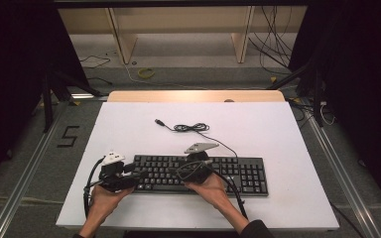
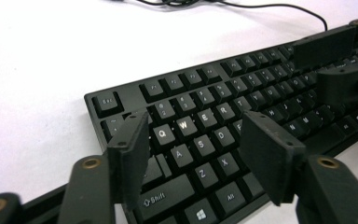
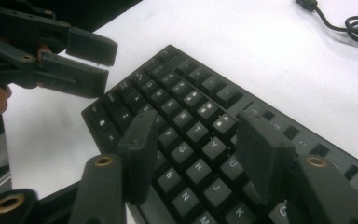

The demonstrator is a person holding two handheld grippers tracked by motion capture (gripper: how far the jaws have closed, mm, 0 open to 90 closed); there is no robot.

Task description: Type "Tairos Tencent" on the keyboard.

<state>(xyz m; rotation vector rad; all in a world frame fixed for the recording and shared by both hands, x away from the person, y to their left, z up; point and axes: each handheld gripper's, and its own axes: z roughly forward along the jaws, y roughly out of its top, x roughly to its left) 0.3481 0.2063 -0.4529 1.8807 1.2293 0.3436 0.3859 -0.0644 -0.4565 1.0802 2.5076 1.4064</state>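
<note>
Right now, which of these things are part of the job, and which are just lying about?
In use: keyboard; left claw and right claw, both open over its keys; its cable on the white table.

Lying about: yellow cord and loose wires on the floor behind.

The keyboard [image 1: 198, 174] is black with white legends on its keys, and its cable [image 1: 193, 128], coiled on the far side, is black too. It lies on a plain white table top [image 1: 258, 129] whose far edge is pale wood. The left gripper [image 1: 131, 174] is black with a white block on top; the right gripper [image 1: 191, 171] is black under a grey plate. The floor mat at the left is grey with a black "5" [image 1: 68, 136].
</note>
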